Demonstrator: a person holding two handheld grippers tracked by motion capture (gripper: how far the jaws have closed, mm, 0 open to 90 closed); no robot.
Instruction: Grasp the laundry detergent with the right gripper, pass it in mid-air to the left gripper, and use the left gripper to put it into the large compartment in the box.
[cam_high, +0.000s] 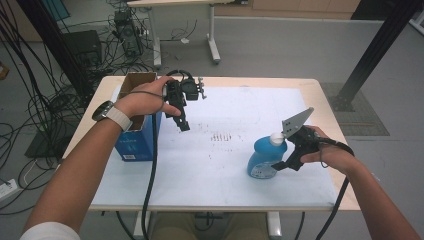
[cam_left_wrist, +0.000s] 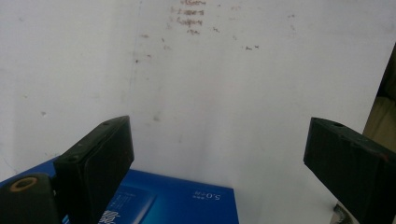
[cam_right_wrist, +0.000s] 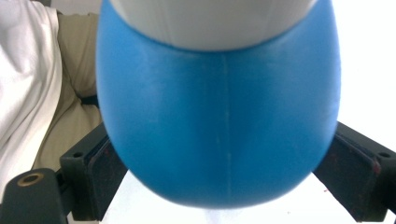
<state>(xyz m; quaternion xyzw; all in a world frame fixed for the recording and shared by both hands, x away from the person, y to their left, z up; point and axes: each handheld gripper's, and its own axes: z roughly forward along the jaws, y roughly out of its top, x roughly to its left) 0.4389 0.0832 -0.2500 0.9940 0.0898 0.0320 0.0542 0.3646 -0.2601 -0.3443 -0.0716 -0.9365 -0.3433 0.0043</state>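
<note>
A blue bottle with a white cap stands on the white sheet at the right. My right gripper reaches in from the right at its lower body. In the right gripper view the bottle bulges between the two black jaws, and both pads lie against its sides; the right gripper is shut on it. My left gripper hangs above the sheet beside a blue box, jaws pointing down. Seen from the left gripper's own camera, the left gripper is open with nothing between its jaws.
The blue box stands at the table's left edge with its brown flaps open at the top. Faint dark marks dot the sheet's middle. Beyond the table are cables and another table's legs. A black post rises at the right.
</note>
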